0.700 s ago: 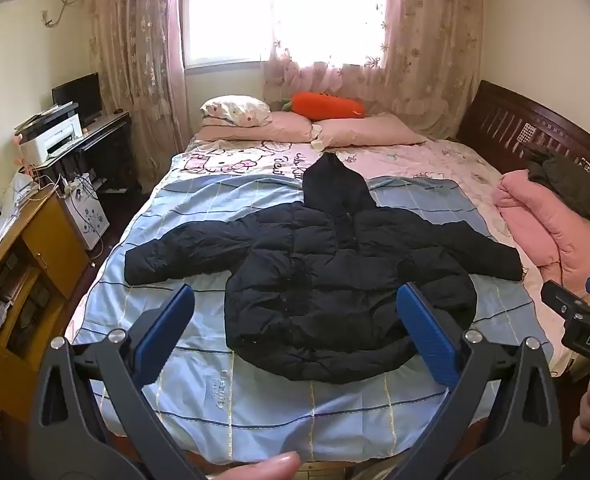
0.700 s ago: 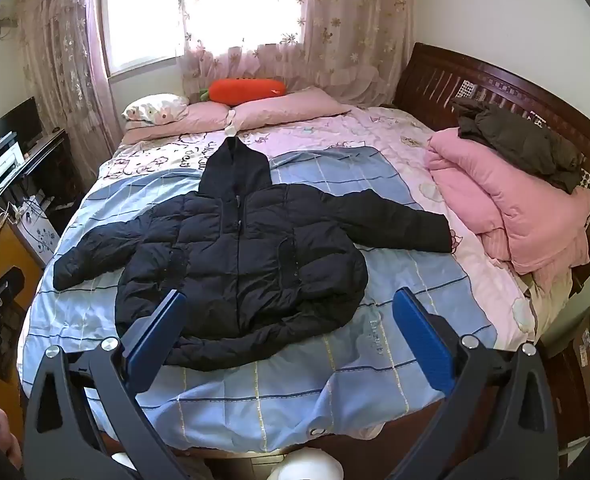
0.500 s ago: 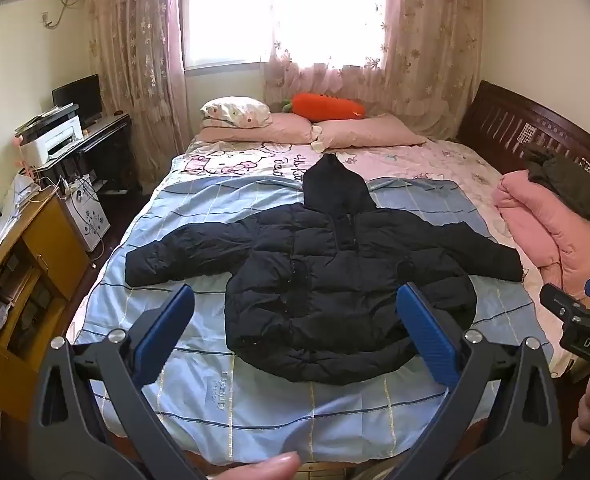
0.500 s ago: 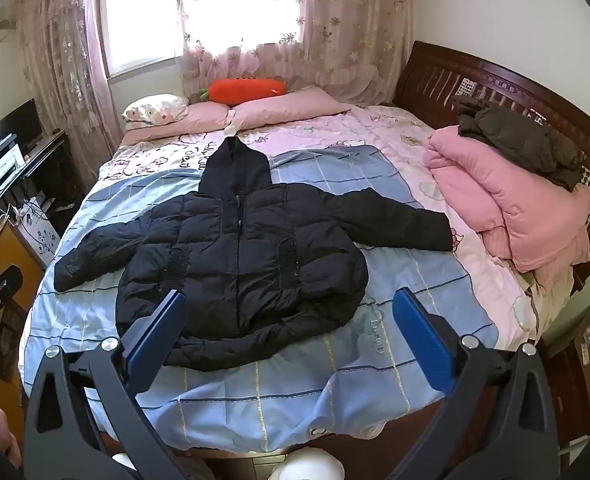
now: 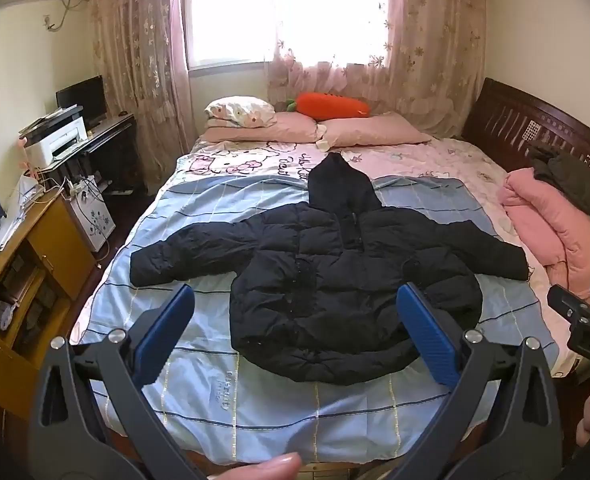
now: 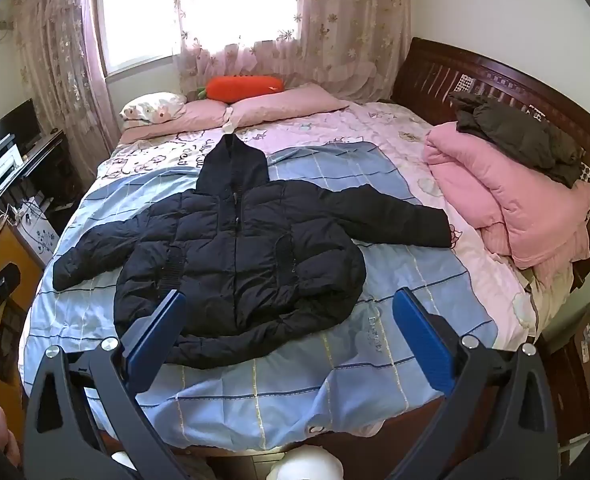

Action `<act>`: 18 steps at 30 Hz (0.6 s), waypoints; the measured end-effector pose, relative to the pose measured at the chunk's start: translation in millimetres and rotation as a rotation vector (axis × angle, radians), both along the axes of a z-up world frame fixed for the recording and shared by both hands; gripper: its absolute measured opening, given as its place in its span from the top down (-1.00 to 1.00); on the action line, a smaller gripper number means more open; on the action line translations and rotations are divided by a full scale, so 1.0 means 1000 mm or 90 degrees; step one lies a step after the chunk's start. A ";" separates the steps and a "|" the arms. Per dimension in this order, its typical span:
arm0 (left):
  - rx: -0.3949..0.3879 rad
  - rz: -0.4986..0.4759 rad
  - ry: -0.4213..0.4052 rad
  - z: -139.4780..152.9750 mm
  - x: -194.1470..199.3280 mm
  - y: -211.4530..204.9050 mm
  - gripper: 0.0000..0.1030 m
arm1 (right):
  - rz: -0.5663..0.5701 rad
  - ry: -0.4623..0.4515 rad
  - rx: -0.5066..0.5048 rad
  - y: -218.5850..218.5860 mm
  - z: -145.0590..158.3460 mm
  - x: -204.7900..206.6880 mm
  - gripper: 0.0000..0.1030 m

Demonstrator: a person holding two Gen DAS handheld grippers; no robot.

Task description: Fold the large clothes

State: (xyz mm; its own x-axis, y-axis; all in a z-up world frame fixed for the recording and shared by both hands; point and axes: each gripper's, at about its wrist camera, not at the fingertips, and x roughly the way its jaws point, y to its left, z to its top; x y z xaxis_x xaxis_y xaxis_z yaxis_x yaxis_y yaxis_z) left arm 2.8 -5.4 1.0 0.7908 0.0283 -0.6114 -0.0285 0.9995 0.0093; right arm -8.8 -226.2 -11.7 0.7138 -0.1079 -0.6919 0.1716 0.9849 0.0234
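Note:
A black hooded puffer jacket (image 5: 335,272) lies flat, front up, sleeves spread, on a blue checked sheet (image 5: 223,384) on the bed; it also shows in the right wrist view (image 6: 239,256). My left gripper (image 5: 295,332) is open and empty, held above the foot of the bed, short of the jacket's hem. My right gripper (image 6: 287,332) is open and empty, at the same distance from the hem. Each gripper shows at the other view's edge.
Folded pink quilt (image 6: 511,204) with dark clothes (image 6: 515,136) on the bed's right side by the wooden headboard (image 6: 495,80). Pillows (image 5: 315,132) and an orange carrot cushion (image 5: 331,104) at the far end. Wooden desk (image 5: 23,256) and printer (image 5: 55,140) on the left.
Both grippers have edged slightly nearer the bed; the jacket sits a little lower in view. Nothing taken hold of.

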 end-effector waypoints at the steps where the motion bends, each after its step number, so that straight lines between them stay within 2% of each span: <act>1: -0.004 -0.002 0.002 -0.001 0.000 0.000 -0.96 | 0.001 0.000 0.001 0.000 0.000 0.001 -0.97; 10: 0.003 -0.003 0.013 -0.009 0.004 0.001 -0.96 | -0.004 -0.005 0.010 0.001 -0.002 0.002 -0.97; 18: -0.022 -0.005 0.025 -0.019 0.009 0.005 -0.96 | -0.002 -0.004 -0.009 0.003 -0.008 0.002 -0.97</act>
